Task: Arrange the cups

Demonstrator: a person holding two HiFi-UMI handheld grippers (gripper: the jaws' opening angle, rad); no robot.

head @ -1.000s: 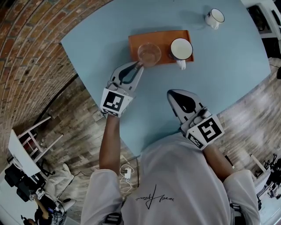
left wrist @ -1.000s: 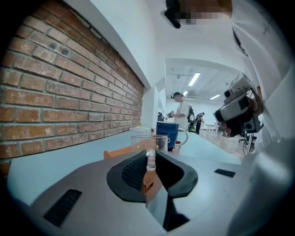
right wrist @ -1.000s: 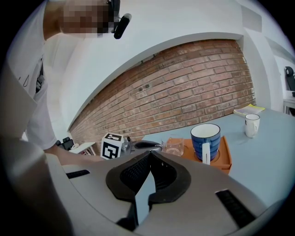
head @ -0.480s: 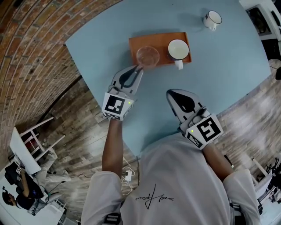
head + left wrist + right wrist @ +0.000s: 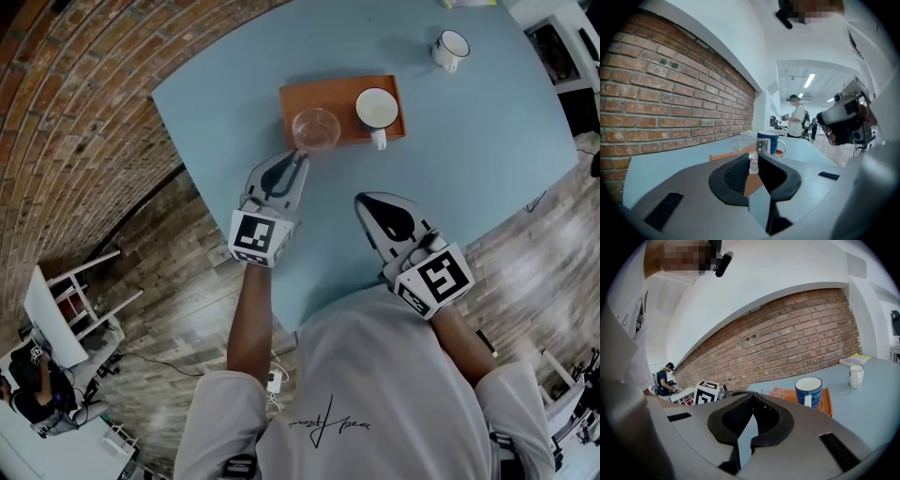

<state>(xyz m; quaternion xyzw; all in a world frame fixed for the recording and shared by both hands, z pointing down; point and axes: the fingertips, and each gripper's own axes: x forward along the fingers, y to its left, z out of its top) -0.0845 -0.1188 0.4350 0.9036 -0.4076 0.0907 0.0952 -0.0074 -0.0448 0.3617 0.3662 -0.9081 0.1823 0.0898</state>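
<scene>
An orange tray lies on the light blue table. On its near left part is a clear glass cup, also in the left gripper view. My left gripper is shut on the cup's glass handle, which shows pinched between the two pads. On the tray's right part stands a blue mug with a white inside. A small white mug stands alone at the far right of the table. Nearer me, my right gripper hovers over the table, shut and empty.
A brick wall runs along the table's left side. The table's curved near edge is just below both grippers. People stand in the room beyond. A yellowish pad lies at the table's far end.
The left gripper has turned slightly, with the glass handle still in its jaws. The head view has shifted a little. The right gripper has stayed where it was.
</scene>
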